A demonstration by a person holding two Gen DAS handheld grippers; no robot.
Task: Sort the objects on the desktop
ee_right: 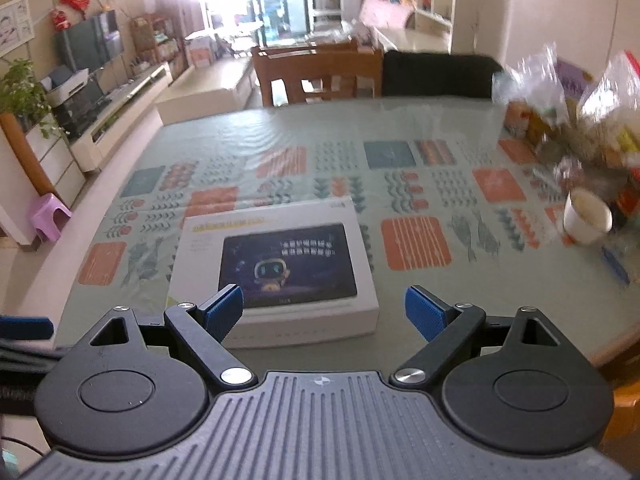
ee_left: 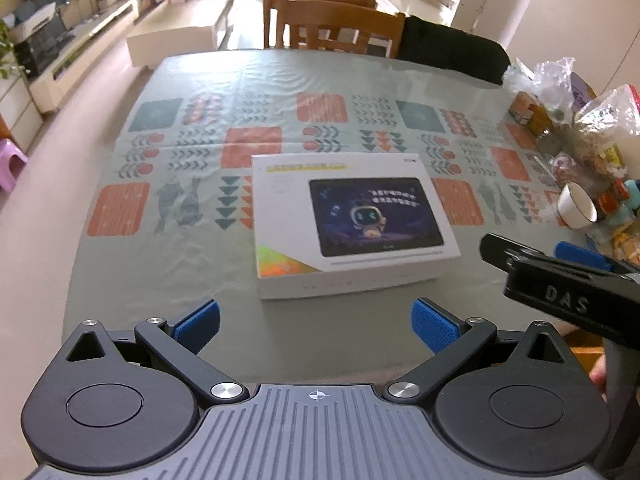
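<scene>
Left wrist view reads "DAS" on the right hand-held gripper, whose jaw gap is hidden there. One white tablet box, its small print blurred, lies flat mid-bench. One white cup stands by bagged clutter. Both the left hand-held gripper and the right are spread, holding nothing.

Tablet box lying on tablecloth at table centre; cup sitting at 3 o'clock; chairs standing at 12 o'clock
</scene>
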